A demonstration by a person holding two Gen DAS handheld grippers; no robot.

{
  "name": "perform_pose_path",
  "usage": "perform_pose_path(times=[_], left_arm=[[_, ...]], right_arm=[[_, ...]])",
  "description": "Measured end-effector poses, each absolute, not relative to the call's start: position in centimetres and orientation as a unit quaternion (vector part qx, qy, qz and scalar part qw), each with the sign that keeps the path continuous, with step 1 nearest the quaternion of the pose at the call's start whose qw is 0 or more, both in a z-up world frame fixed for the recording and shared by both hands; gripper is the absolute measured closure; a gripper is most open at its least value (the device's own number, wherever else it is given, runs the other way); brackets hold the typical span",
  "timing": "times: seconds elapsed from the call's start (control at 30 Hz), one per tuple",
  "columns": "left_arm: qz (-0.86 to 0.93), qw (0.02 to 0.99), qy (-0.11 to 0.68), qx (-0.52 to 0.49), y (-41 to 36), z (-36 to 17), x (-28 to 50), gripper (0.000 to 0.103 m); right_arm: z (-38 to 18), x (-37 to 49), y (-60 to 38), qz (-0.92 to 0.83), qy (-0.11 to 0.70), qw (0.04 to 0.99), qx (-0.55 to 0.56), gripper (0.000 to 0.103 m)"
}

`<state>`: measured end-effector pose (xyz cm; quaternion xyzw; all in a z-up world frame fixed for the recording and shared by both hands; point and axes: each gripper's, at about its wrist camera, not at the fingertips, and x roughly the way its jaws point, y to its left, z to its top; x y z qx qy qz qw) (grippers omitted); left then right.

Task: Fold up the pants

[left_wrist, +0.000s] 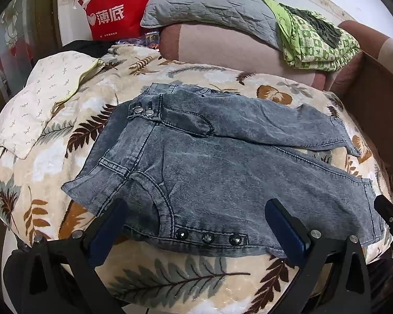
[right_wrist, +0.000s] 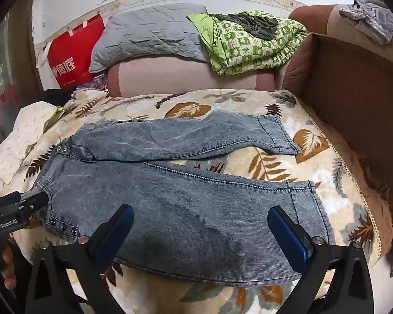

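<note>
Left hand-held gripper and right hand-held gripper gaping, ribbed stonewashed denim pants flat; plush leaf-print blanket

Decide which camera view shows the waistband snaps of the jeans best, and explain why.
The left wrist view: the two silver snaps on the jeans are large and clear there. In the right wrist view the snaps are tiny specks near the picture's left side.

left tool spread, right tool spread
</note>
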<state>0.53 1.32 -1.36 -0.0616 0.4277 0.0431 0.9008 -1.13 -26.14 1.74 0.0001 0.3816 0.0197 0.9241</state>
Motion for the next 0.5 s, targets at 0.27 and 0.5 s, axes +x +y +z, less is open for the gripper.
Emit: perform_pose_path(times=[0.27, 0.5], left_arm=[[0.045, 0.902, 0.424, -0.062, 1.5, -1.3, 0.1, 0.000], [0.045, 0.898, 0.432, -0.063, 1.6, -1.6, 0.4, 0.000]], right_arm=[[2.1, -1.5, -26.2, 0.022, 0.374, 0.927, 0.001, 0.000], [1.4, -1.2, -26.3, 0.020, 0.385, 0.923, 0.004, 0.000]])
